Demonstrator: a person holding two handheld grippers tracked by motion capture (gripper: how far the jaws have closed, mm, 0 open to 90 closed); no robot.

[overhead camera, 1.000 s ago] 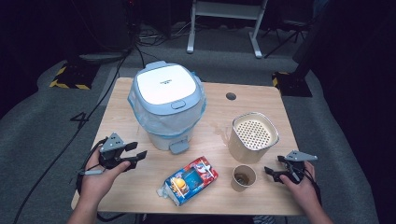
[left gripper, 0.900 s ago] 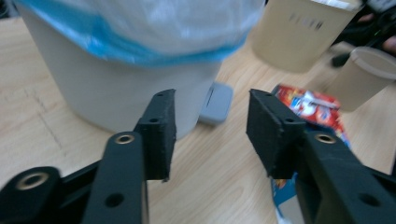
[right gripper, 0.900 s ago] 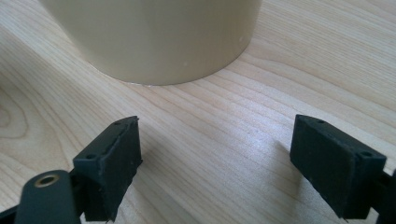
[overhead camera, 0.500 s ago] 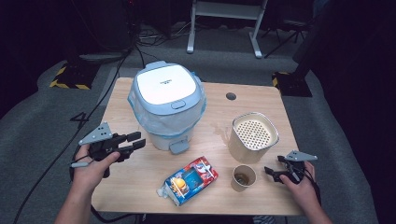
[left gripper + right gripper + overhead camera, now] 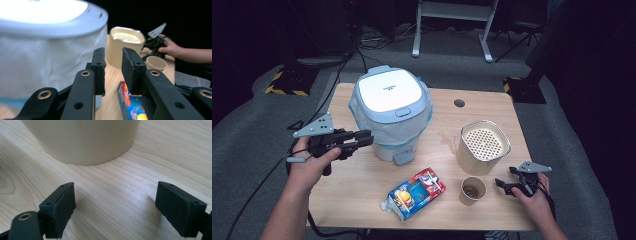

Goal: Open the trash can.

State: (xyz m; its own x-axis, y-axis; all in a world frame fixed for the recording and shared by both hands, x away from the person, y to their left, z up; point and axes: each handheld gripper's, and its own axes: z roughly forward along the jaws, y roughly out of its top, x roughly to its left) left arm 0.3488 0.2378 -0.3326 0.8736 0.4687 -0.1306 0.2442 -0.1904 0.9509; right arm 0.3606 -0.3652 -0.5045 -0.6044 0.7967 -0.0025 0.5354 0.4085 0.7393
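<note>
A white and pale-blue lidded cooker [image 5: 391,112] wrapped in clear plastic stands at the middle back of the wooden table [image 5: 362,185]. My left gripper [image 5: 364,139] hovers level beside its left flank. Its jaws have just been closing to a narrow gap, with nothing between the pads [image 5: 100,67]. Past them I see the cooker [image 5: 50,50], a cream container [image 5: 125,45] and a paper cup [image 5: 156,63]. My right gripper [image 5: 503,185] rests low on the table right of the paper cup [image 5: 473,190], open and empty [image 5: 116,207], facing a cream rounded base [image 5: 85,140].
A cream container with a perforated insert [image 5: 484,145] stands right of the cooker. A colourful carton [image 5: 414,192] lies flat near the front edge. A round cable hole [image 5: 459,103] sits at the back. Dark floor and stands surround the table.
My left gripper has risen off the table and shifted toward the cooker, and its jaws have narrowed. The right gripper and the objects have stayed put.
</note>
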